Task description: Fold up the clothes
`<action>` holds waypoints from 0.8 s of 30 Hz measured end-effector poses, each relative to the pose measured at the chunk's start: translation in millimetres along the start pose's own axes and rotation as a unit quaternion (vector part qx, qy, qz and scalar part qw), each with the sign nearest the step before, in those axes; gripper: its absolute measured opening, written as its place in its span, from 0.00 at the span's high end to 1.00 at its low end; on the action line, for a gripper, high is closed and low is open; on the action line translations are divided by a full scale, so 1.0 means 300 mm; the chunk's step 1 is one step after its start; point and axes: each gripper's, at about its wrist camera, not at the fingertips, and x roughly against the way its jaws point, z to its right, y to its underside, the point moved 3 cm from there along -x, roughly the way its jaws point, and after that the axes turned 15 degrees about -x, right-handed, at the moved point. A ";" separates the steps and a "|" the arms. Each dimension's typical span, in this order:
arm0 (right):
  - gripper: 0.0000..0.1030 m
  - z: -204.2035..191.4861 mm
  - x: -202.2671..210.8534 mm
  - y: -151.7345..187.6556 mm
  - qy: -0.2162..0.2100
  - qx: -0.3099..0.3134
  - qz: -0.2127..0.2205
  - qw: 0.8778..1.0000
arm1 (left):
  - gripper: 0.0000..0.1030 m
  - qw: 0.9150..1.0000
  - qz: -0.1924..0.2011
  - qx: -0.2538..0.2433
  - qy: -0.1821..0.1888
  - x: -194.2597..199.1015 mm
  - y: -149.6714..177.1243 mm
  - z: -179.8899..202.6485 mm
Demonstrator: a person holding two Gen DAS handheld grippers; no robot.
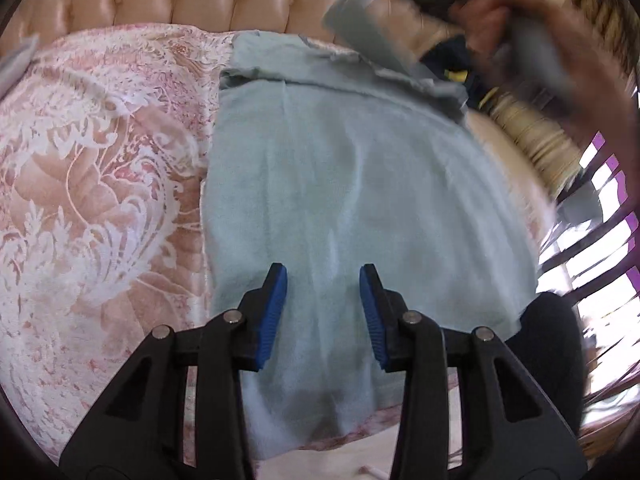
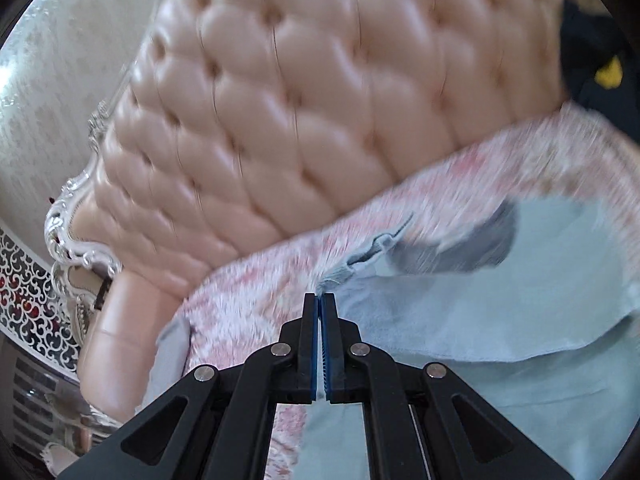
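Observation:
A pale blue-green towel-like cloth (image 1: 360,184) lies spread on a pink patterned bedspread (image 1: 88,184). My left gripper (image 1: 323,276) is open, its blue pads apart, hovering over the cloth's near part. In the right wrist view my right gripper (image 2: 319,300) is shut on the frayed edge of the same cloth (image 2: 500,320), holding that edge lifted. In the left wrist view the lifted edge (image 1: 360,16) and the person's hand (image 1: 516,12) show blurred at the upper right.
A tufted pink headboard (image 2: 300,100) stands behind the bed, with a silver carved frame (image 2: 76,216) at its left. A dark garment with a yellow patch (image 2: 600,60) lies at the far right. A window with bars (image 1: 600,248) is on the right.

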 end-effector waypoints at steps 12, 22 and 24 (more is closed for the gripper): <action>0.99 -0.081 0.053 -0.149 -0.011 0.028 -0.159 0.987 | 0.58 0.987 0.106 0.079 0.088 -0.232 -0.252 0.294; 0.99 -0.193 0.061 -0.212 0.047 0.084 -0.243 0.965 | 0.53 0.953 0.152 0.248 0.085 -0.561 -0.471 0.491; 0.99 -0.215 0.054 -0.213 0.051 0.089 -0.244 0.964 | 0.53 0.948 0.156 0.262 0.095 -0.607 -0.495 0.499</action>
